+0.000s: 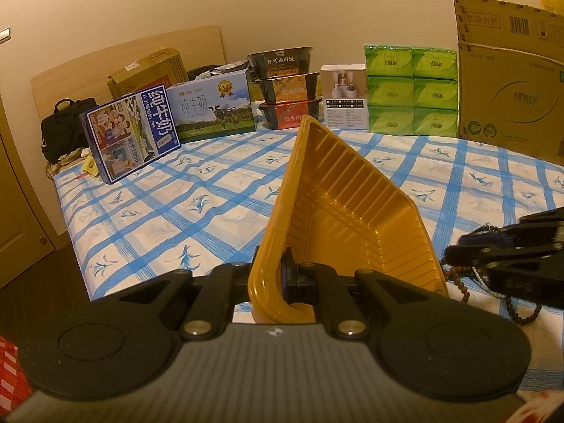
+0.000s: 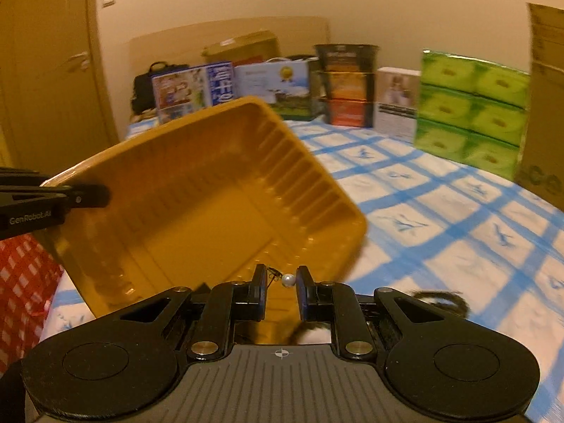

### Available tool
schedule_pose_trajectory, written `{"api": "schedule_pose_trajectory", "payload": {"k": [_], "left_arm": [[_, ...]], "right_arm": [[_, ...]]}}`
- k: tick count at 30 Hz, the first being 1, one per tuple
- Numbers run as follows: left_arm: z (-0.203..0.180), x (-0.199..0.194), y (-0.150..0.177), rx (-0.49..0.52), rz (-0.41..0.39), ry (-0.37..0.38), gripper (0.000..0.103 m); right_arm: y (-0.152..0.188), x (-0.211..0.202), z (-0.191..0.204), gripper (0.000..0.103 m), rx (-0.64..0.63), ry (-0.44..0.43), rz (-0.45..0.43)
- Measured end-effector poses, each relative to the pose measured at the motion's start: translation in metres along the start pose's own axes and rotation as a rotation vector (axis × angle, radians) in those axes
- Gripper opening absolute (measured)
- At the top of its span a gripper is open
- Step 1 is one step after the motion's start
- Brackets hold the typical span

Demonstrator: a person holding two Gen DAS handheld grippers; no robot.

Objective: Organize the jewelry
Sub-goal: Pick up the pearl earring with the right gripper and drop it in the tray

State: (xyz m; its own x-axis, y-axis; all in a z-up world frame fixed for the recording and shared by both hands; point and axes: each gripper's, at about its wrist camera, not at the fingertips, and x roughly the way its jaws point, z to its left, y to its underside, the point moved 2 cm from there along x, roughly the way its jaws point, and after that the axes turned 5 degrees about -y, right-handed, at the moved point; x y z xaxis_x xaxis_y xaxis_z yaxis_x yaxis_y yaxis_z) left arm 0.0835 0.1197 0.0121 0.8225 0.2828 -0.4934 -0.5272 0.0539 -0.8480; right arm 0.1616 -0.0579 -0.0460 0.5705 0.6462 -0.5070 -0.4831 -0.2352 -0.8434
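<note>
A yellow ribbed plastic tray (image 1: pixel 338 211) is held tilted above the blue-checked bed, its open side facing right. My left gripper (image 1: pixel 276 275) is shut on the tray's near rim, one finger inside and one outside the wall. In the right wrist view the tray (image 2: pixel 211 194) fills the left half, with the left gripper (image 2: pixel 98 195) on its rim. My right gripper (image 2: pixel 281 278) sits at the tray's lower edge, its jaws narrowly apart and pinching a string with a white pearl (image 2: pixel 288 279). From the right gripper (image 1: pixel 458 246) hang a brown bead strand (image 1: pixel 458 282) and a pearl strand (image 1: pixel 483 280).
The bedsheet (image 1: pixel 176 211) carries a back row: milk boxes (image 1: pixel 211 109), stacked food bowls (image 1: pixel 289 88), a white box (image 1: pixel 343 97), green tissue packs (image 1: pixel 410 91) and a large cardboard box (image 1: pixel 511 88). A red patterned object (image 2: pixel 21 282) lies at the bed's left edge.
</note>
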Motion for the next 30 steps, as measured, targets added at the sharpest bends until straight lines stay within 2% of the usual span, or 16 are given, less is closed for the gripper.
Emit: {"api": "schedule_pose_trajectory", "payload": {"k": [10,13,14,15,17,22,30], "left_arm": [[0.0,0.0,0.0,0.002,0.0,-0.001,0.007],[0.0,0.0,0.0,0.001,0.001,-0.001,0.007],[0.0,0.0,0.0,0.001,0.001,-0.001,0.007],[0.0,0.0,0.0,0.002,0.0,-0.001,0.007],[0.0,0.0,0.0,0.002,0.0,-0.001,0.007],[0.0,0.0,0.0,0.002,0.0,-0.001,0.007],[0.0,0.0,0.0,0.002,0.0,-0.002,0.007]], "right_arm": [[-0.005,0.021,0.007,0.017,-0.001,-0.037,0.006],[-0.008,0.022,0.008,0.018,0.002,-0.078,-0.009],[-0.009,0.022,0.008,0.023,-0.001,-0.082,-0.006],[-0.009,0.02,0.008,0.036,-0.002,-0.074,-0.007],[-0.007,0.013,0.004,0.048,0.008,-0.058,-0.025],[0.007,-0.009,-0.014,0.049,0.045,0.001,-0.023],[0.054,-0.063,-0.067,0.049,0.186,0.198,0.0]]}}
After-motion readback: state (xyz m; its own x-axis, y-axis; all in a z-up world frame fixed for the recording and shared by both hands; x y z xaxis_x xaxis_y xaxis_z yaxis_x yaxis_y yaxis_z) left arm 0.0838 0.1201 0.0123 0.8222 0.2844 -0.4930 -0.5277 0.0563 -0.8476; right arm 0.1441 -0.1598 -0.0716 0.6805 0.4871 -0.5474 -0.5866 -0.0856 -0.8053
